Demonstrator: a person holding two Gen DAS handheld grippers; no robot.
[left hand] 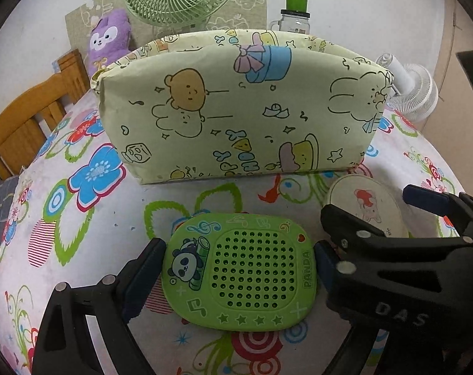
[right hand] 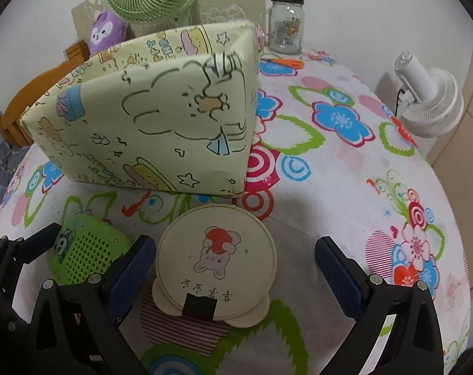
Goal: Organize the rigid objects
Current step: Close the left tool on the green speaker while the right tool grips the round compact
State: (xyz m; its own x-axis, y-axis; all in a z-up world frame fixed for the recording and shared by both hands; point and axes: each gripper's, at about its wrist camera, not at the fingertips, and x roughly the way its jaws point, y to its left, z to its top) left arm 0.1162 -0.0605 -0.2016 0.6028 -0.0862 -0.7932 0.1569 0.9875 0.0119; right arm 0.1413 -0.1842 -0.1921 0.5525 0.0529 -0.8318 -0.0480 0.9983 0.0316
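Both wrist cameras looked forward, low and close over the bench [left hand: 117,218]; both views shared the fabric bin [left hand: 236,109].

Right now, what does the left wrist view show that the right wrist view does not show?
Only the left wrist view shows the green panda speaker whole, between the left gripper pads, and the box's long side. Only the right wrist view shows the round cream case whole, inside the open right gripper, and orange scissors. Both show the jar and both fans.
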